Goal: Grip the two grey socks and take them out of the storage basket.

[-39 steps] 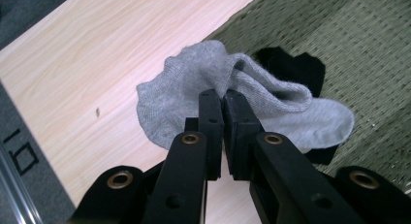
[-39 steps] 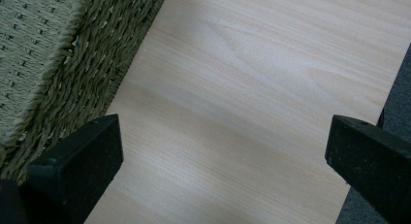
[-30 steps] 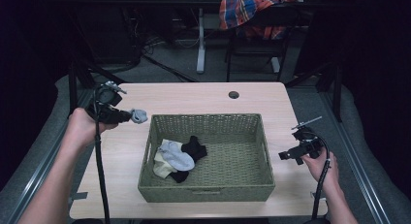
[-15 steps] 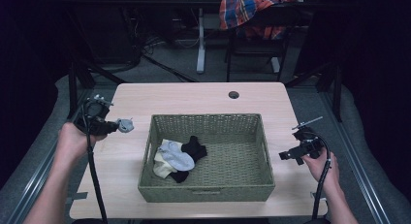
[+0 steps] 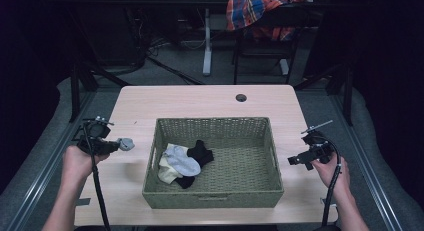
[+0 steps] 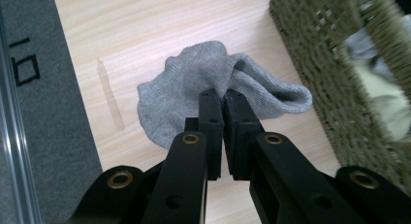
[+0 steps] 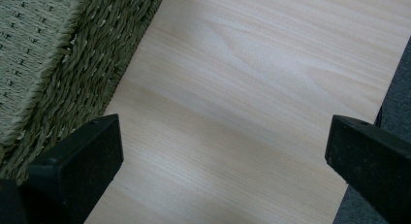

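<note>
Left gripper, held over the table's left edge, has its black jaws pinched together on a fold of a grey sock. In the left gripper view the sock bunches out ahead of the jaw tips, soft ribbed knit, crumpled into a rounded lump, over the pale wood-grain table and just beside the basket's left wall. Whether it touches the tabletop cannot be told.

Centre: rectangular woven basket, olive-green, coarse twisted weave, thick braided rim. Inside, toward its left end, a loose pile of socks: light grey on top, cream beneath, black to the right and below.

A small dark round hole sits in the table near the far edge.

Right gripper, held past the basket's right wall, points toward it; jaws stand wide apart, nothing between them. In the right gripper view bare smooth wood lies between them, basket weave at upper left.
</note>
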